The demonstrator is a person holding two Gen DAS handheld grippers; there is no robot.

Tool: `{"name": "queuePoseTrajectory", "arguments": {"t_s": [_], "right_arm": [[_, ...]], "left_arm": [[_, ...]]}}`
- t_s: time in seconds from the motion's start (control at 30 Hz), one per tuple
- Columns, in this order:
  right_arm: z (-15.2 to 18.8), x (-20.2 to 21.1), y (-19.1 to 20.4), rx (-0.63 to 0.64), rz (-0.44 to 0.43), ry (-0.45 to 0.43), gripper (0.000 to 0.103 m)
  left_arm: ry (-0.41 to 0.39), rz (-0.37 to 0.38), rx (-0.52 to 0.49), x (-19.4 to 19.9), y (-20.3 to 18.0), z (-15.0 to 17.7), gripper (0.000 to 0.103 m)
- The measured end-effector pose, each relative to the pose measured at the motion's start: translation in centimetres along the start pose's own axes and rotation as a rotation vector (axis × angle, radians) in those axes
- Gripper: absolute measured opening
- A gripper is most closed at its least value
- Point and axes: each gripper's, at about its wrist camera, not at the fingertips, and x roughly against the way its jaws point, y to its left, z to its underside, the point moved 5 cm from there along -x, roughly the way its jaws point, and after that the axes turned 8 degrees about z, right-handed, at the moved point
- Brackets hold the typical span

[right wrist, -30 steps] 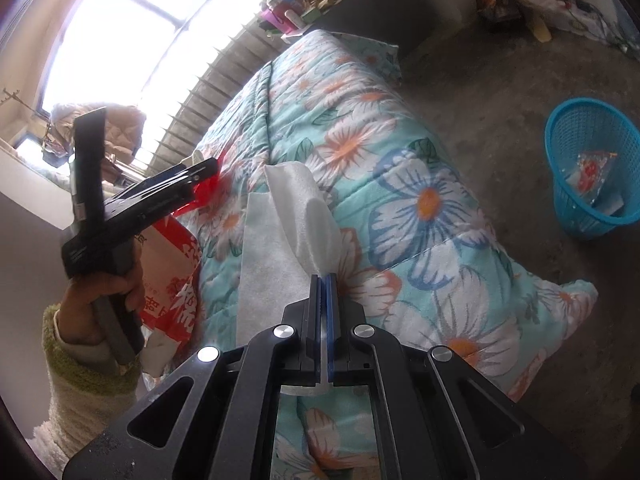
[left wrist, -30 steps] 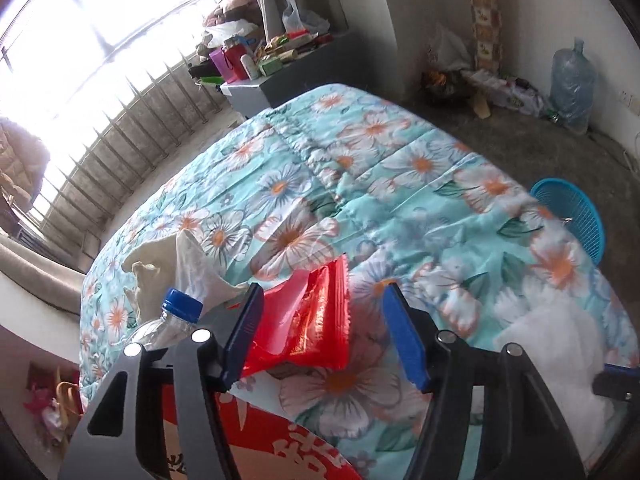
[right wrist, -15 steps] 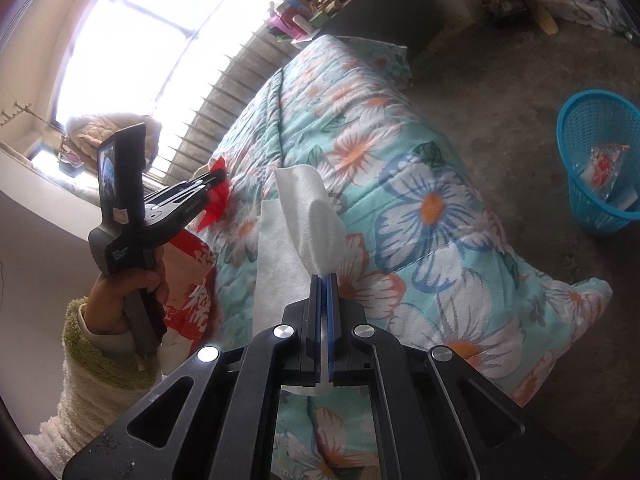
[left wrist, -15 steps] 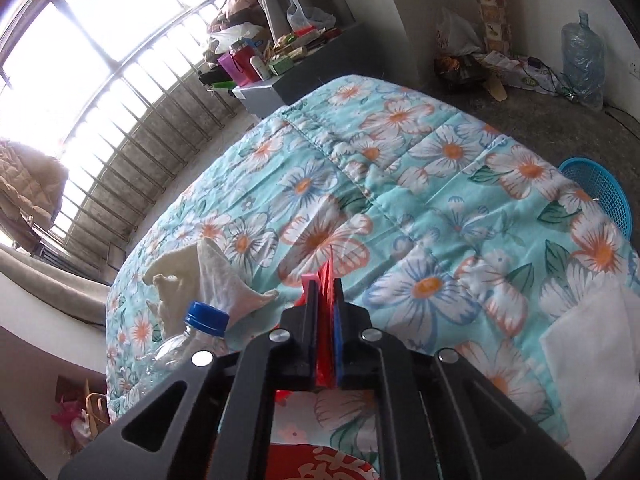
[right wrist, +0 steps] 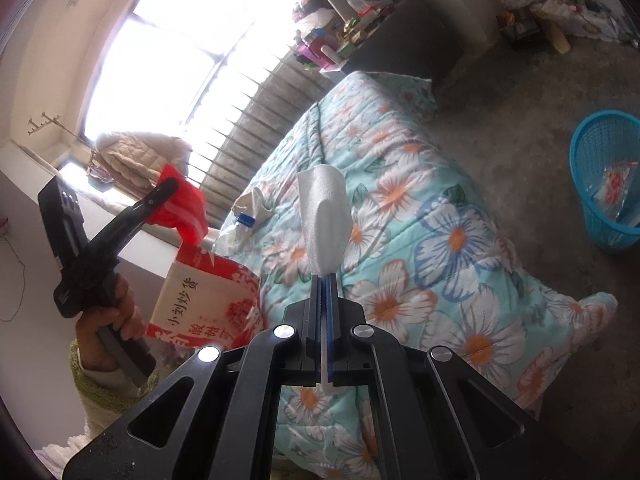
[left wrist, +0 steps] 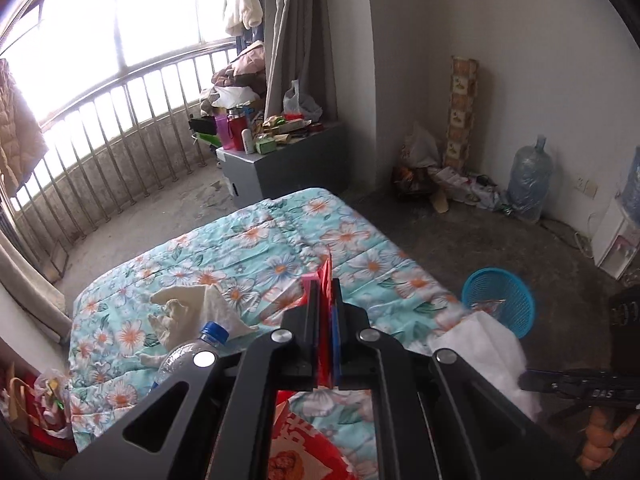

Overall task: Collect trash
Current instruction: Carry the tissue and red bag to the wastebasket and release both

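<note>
My left gripper point(left wrist: 326, 292) is shut on a red plastic wrapper point(left wrist: 325, 280) and holds it in the air above the floral bed point(left wrist: 248, 248). In the right wrist view the same left gripper point(right wrist: 168, 188) shows the red wrapper point(right wrist: 182, 210) hanging from its tips. My right gripper point(right wrist: 326, 280) is shut on a white tissue point(right wrist: 324, 212), which stands up from the fingers above the bed point(right wrist: 440, 240). A blue mesh trash basket point(left wrist: 498, 300) stands on the floor to the right of the bed, also the basket point(right wrist: 604, 176), with some wrappers in it.
On the bed lie a crumpled cream cloth point(left wrist: 192, 308), a clear bottle with a blue cap point(left wrist: 188, 352) and a red-and-white snack bag point(right wrist: 208, 300). A cluttered grey cabinet point(left wrist: 280, 160) stands beyond the bed. A large water jug point(left wrist: 528, 176) stands by the wall.
My left gripper closed on the red wrapper and lifted it well off the bed. My right gripper rose a little with the tissue still in it.
</note>
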Motion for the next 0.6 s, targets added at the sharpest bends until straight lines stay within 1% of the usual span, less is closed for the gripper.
{"name": "queuePoseTrajectory", "arguments": {"t_s": [0.13, 0.27, 0.4, 0.47, 0.6], "right_arm": [[-0.6, 1.2, -0.2, -0.007, -0.006, -0.041, 0.000], [-1.4, 2.8, -1.3, -0.032, -0.001, -0.087, 0.000], [-2.4, 4.6, -3.4, -0.075, 0.008, -0.142, 0.000], [-3.0, 5.5, -4.6, -0.099, 0.020, -0.175, 0.000], [-4.4, 8.1, -8.5, -0.171, 0.066, -0.257, 0.000]], "left_arm": [[-0.029, 0.101, 0.020, 2.0, -2.7, -0.8, 0.004], [-0.033, 0.190, 0.012, 2.0, -6.2, -1.5, 0.004], [-0.015, 0.261, -0.021, 0.3, -10.4, -2.3, 0.004], [0.000, 0.299, -0.039, -1.1, -13.1, -2.9, 0.004], [0.040, 0.391, -0.061, -4.9, -18.3, -4.4, 0.004]]}}
